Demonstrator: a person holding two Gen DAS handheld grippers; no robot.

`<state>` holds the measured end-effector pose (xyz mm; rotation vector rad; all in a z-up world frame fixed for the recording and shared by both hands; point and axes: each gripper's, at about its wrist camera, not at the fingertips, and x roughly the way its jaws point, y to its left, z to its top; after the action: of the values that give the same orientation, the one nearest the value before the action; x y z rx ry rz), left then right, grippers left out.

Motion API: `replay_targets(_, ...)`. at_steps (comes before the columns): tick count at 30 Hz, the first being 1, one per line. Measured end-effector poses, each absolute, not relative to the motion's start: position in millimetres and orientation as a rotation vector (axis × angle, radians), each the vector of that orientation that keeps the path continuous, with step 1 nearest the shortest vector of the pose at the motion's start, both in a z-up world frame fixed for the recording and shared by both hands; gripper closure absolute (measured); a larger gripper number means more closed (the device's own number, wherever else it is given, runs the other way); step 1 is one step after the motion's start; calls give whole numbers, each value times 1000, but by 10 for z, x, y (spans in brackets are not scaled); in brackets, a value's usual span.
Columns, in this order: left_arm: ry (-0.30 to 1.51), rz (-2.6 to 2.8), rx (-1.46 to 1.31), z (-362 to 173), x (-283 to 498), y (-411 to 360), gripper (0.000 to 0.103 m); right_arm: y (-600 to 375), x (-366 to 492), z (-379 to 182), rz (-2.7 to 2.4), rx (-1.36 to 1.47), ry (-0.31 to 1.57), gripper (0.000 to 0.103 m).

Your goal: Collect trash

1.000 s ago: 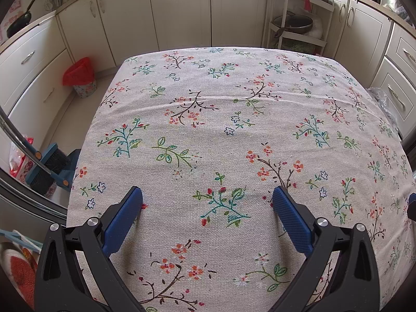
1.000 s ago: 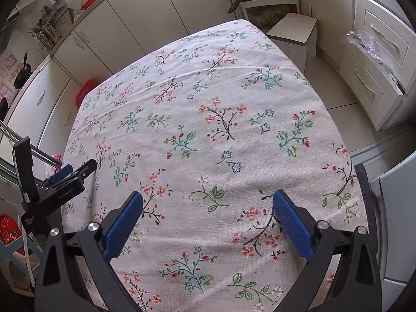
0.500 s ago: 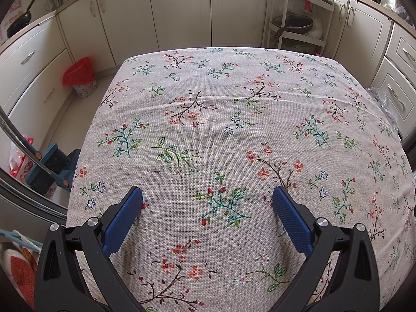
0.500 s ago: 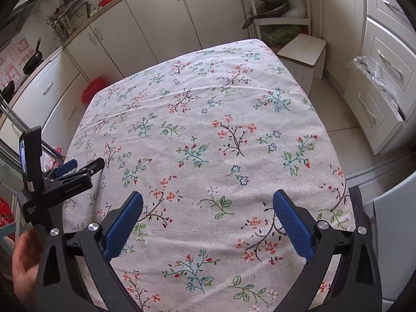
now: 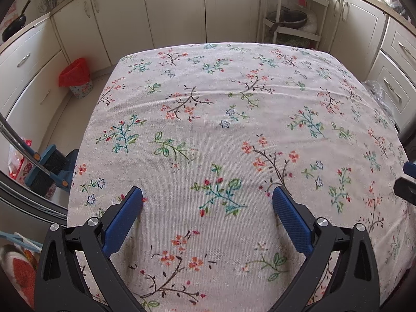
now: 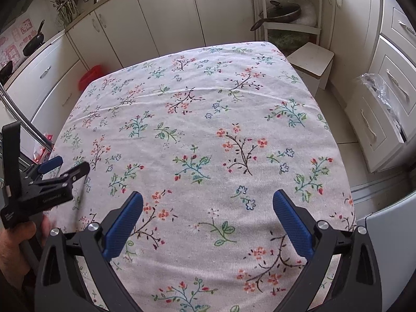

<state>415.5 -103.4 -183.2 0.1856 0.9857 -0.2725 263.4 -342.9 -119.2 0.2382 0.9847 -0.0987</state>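
No trash is seen on the counter [image 5: 260, 83]; only the flowered cloth [image 6: 197, 119] covers it. A bin [image 5: 76, 79] with a red liner stands on the floor by the far left corner, well apart from both tools. The step in hand is judged to be a search, so the counter edges and floor should be scanned before any reach is made. The left tool [image 5: 207, 201] is held wide open over the near edge, nothing gripped or touched. The right tool [image 6: 208, 205] is likewise wide open and empty, above the cloth. A hand [image 6: 15, 244] is seen on the left tool's grip.
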Motion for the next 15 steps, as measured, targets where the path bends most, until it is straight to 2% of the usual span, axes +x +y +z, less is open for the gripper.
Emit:
replay_targets(10,1018,-220,179,-1812,4054,-991,8,-3375,2606,-1141,-92,224,973,7)
replay_targets(15,933,-74,223,-1579,3796,-959,8,-3334,2506,-952,-95,197,904,7)
